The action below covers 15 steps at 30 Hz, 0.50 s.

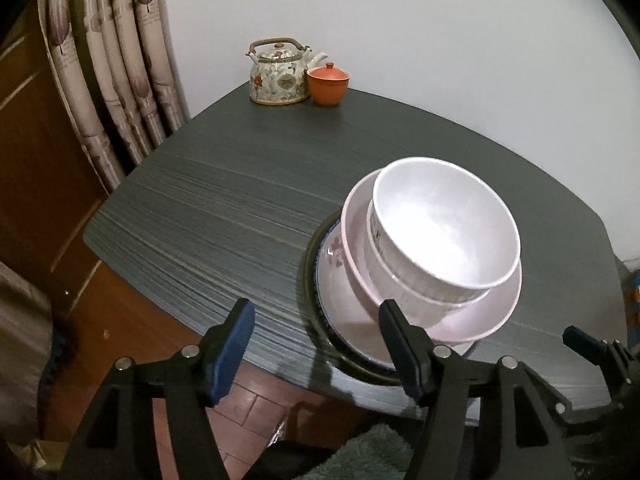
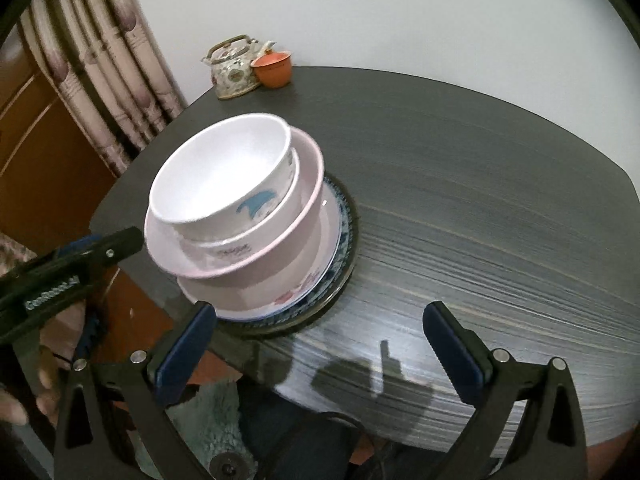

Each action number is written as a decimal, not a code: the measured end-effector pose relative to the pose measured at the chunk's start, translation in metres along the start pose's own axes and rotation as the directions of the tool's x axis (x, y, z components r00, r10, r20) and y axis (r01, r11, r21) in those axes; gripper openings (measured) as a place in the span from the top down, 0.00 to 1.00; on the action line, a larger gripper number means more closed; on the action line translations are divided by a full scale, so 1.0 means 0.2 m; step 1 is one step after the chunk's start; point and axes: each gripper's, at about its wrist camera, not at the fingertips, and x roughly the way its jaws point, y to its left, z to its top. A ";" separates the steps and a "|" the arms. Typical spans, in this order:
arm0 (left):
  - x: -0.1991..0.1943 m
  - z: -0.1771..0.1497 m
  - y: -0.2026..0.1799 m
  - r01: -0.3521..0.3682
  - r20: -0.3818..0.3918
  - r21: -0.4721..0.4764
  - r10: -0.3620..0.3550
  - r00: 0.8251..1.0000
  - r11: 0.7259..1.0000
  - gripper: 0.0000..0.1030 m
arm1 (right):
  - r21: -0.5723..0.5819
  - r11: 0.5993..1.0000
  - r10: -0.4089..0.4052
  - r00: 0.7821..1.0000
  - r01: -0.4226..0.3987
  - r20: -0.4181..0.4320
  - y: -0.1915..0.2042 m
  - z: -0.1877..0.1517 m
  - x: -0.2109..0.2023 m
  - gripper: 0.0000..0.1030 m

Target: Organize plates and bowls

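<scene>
Both tools are hanging spread and empty at the frame bottom: left tool (image 1: pixel 316 338), right tool (image 2: pixel 320 334). Beyond them, stacked bowls (image 1: pixel 444 224) are sitting on plates (image 1: pixel 338 256) mid-frame on the dark surface (image 1: pixel 224 208). A teapot (image 1: pixel 278 74) is standing top center.

bowls (image 1: pixel 446 224) on plates (image 1: pixel 340 252), teapot (image 1: pixel 278 72) behind

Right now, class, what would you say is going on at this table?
A person is tidying crockery with two handheld tools. The dishes are already stacked near the table's front edge: a white bowl nested in another bowl, inside a pink bowl, on plates. Both the left tool and right tool are open and hold nothing. A teapot and orange lidded cup sit at the far corner.
</scene>
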 end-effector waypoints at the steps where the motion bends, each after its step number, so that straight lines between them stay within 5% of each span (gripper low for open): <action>1: 0.00 -0.01 0.00 -0.005 0.000 0.000 0.005 1.000 1.000 0.36 | -0.006 1.000 0.001 1.000 -0.001 -0.005 0.01 -0.01 0.00 0.00; 15: 0.00 -0.08 -0.08 -0.043 0.003 0.051 0.042 0.999 0.998 0.36 | -0.034 0.999 0.006 1.000 -0.006 -0.019 0.06 -0.07 0.01 0.00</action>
